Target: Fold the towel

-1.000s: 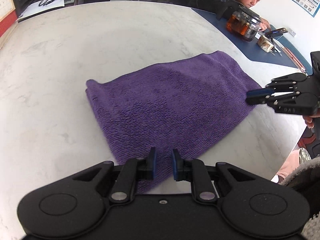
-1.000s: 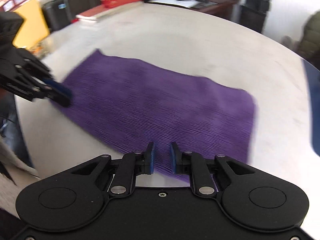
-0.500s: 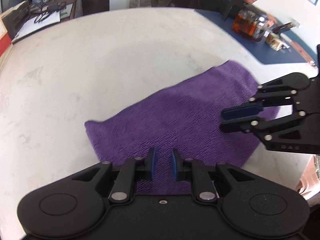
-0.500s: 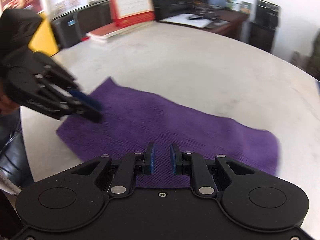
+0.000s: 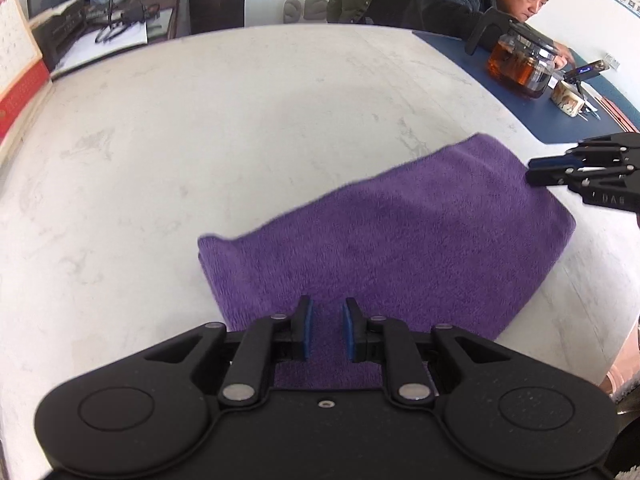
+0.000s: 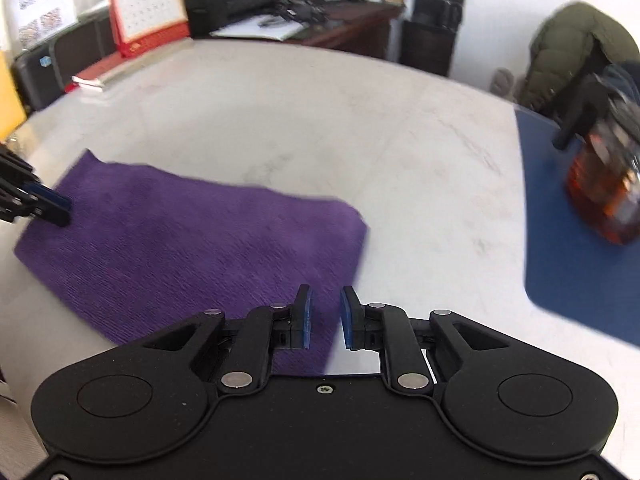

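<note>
Towel (image 5: 392,248): a purple terry cloth lying flat on a pale marble table (image 5: 200,128), close to the table's near edge. Its rounded, thick-looking left end suggests it is already doubled over, though the layers cannot be counted.

Nearest the towel's near edge, the left gripper (image 5: 326,330) hovers above the cloth with its blue pads slightly parted and nothing between them. The right gripper (image 6: 325,318) is likewise slightly parted and empty, above the towel's near right corner, half over bare table.

This fits either a finished fold with both claws let go, or a pause before another fold. If another fold is wanted, each claw should probably pinch all layers at a corner together and keep the edges aligned.

Beyond the towel's far edge the marble lies bare and wide. Far right of the towel sit a blue mat (image 6: 568,240) and a glass teapot (image 5: 520,66), beside a seated person (image 5: 480,4).
</note>
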A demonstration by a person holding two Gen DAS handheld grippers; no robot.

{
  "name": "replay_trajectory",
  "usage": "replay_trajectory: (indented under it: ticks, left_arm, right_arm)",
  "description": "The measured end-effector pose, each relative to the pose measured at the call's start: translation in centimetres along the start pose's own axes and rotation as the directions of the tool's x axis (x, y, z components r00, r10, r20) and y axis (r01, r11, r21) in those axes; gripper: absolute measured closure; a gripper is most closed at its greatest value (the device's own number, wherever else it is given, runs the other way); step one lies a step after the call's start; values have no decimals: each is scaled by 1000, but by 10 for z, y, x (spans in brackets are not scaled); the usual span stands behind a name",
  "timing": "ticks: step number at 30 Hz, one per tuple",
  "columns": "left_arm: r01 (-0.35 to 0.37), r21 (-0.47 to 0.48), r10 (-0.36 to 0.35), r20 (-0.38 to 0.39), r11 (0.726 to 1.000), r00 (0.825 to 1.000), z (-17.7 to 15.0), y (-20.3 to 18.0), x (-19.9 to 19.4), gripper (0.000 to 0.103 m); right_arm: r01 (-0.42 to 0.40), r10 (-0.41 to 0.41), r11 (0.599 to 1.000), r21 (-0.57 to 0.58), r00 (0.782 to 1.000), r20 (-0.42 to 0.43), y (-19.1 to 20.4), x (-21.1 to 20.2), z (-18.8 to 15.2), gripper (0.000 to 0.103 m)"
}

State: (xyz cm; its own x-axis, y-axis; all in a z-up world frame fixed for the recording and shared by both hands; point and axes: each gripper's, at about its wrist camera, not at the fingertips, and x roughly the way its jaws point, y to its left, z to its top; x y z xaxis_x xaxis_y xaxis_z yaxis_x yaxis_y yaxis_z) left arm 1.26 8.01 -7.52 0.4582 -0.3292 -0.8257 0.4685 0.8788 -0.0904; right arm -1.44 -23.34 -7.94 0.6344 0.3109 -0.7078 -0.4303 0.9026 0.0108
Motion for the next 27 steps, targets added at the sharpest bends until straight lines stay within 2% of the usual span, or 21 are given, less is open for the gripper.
replay_trajectory:
  ticks: [2, 4, 8, 11, 13, 16, 18, 21, 23, 25, 27]
  left_arm:
    - [-31, 16, 31, -6, 999, 999, 7, -1, 7, 88]
    - [-50, 26, 50, -17, 998, 999, 12, 0, 16, 88]
    - [-41, 5, 41, -15, 999, 999, 10, 6, 21, 88]
    - [-36, -6, 36, -12, 999, 999, 8, 8, 19, 87]
    - [-34, -14, 33, -11, 999, 999, 6, 10, 18, 87]
    - [-29, -25, 29, -8, 999, 1000, 4, 13, 16, 87]
    - [-30, -21, 30, -11, 999, 999, 5, 12, 16, 87]
    - [-38, -12, 38, -21, 999, 999, 7, 10, 16, 87]
    - [-40, -20, 40, -27, 999, 999, 8, 10, 17, 87]
    - [-43, -24, 43, -34, 999, 999, 9, 9, 18, 87]
    - [-49, -22, 48, -44, 999, 998, 11, 8, 18, 87]
  right_arm:
    - [-79, 79, 996, -43, 997, 17, 23, 13, 12, 88]
    - [-190, 193, 973, -134, 981, 14, 63, 36, 23, 89]
    - [-272, 283, 927, -260, 959, 7, 106, 59, 28, 89]
    - [-277, 291, 922, -269, 957, 12, 101, 67, 28, 89]
    - [-236, 247, 947, -220, 969, 25, 75, 62, 26, 89]
    - [-116, 120, 990, -83, 992, 42, 9, 51, 18, 89]
    - [-45, 46, 999, -26, 998, 34, -18, 45, 13, 89]
    - [12, -12, 1000, 6, 1000, 10, -34, 40, 14, 87]
    - [-26, 28, 999, -45, 999, 40, -21, 38, 20, 87]
    - [-98, 110, 986, -133, 990, 88, 9, 39, 30, 87]
    - [-207, 232, 955, -211, 968, 96, 50, 50, 40, 87]
